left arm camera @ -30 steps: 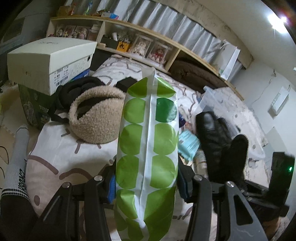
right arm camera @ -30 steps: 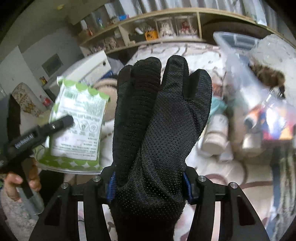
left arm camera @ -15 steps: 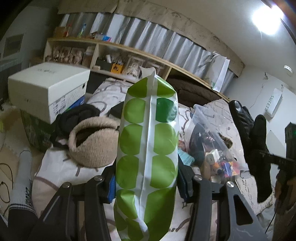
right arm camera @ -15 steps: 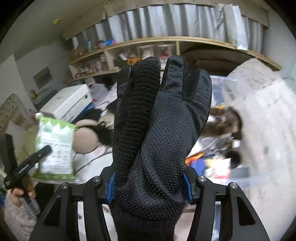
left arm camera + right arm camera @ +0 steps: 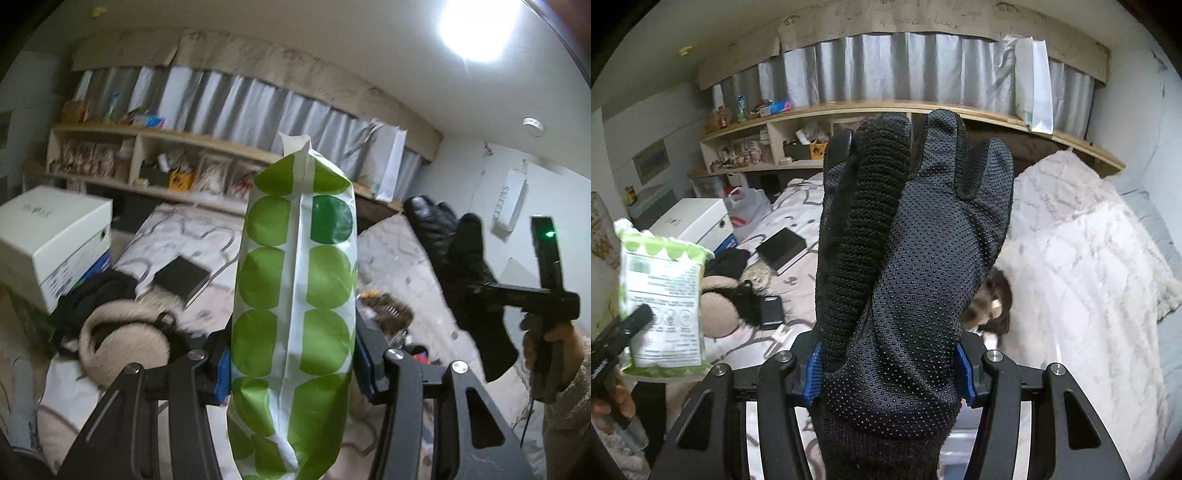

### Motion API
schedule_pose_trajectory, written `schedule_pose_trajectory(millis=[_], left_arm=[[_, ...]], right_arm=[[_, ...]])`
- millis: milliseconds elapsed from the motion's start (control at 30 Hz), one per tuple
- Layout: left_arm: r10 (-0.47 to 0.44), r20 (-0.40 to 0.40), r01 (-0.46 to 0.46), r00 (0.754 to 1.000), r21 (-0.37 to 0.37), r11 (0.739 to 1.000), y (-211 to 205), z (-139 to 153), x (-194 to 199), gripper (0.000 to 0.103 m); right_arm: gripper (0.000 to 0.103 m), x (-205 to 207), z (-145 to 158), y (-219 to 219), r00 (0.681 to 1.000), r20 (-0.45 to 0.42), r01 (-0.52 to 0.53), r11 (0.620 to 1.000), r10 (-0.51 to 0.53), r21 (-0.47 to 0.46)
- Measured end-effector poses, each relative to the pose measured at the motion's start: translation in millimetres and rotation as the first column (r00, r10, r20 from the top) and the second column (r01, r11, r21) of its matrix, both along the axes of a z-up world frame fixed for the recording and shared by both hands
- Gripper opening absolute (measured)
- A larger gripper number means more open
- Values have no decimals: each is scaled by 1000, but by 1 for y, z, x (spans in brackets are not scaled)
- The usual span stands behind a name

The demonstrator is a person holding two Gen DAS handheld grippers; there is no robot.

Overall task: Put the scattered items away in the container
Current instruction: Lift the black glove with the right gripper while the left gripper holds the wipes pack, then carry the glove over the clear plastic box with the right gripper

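Both hands have lifted clear of the bed: the left gripper [image 5: 293, 363] stays clamped on the green-dotted packet [image 5: 295, 295], the right gripper [image 5: 888, 371] on the black glove [image 5: 908, 266]. The container has dropped out of sight below, so both must come down again. Earmuffs [image 5: 122, 343] and a black book [image 5: 181, 277] remain scattered.

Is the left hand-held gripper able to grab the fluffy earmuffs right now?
Probably not yet. The left hand-held gripper is already shut on the green packet, so nothing else fits; the earmuffs lie uncovered on the bed.
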State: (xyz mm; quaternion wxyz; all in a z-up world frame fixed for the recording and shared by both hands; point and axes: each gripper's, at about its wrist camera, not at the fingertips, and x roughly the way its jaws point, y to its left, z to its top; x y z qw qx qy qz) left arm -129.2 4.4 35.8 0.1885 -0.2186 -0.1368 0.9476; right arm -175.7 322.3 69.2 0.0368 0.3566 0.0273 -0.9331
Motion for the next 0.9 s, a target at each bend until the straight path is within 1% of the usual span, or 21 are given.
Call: schedule_pose_trajectory(millis=[100,200,300,400,467,533,700,767,833,900], left_arm=[[-20,-30,21,999,12,1000,19,12,-3,52],[-47,-42,48,998,33,998,33,17,-3,52],[-65,-48,67,997,37,997,44,19,-2,52],[-87,-47,89,995,43,995,51,18,2,52],[-94,-53,96,994,34,995,53,16,7,52],[-96,-54,97,994,21,995,53,12,10,52],[-100,-35,101,994,26,995,45,2,9,52],[-94,-30,95,995,22,995,42,-3,7,52],[-85,-27,86,996,16,996,38,-7,7,52],[-77,-19,77,997,16,997,34,-11,3,52]], right_arm=[[57,-13,1,6,999,-5,36,996,-36,77],[57,-27,-2,16,995,-7,102,983,-102,153],[57,-38,-7,25,985,-21,171,955,-171,240],[57,-52,-17,34,972,-11,224,919,-233,325],[57,-62,-26,38,962,9,246,885,-272,396],[57,-76,-41,42,947,42,260,836,-319,484],[57,-112,-79,55,894,128,258,727,-430,636],[57,-124,-96,55,876,157,226,677,-455,700],[57,-133,-115,51,864,186,167,616,-468,770],[57,-141,-133,49,847,227,106,571,-480,814]])
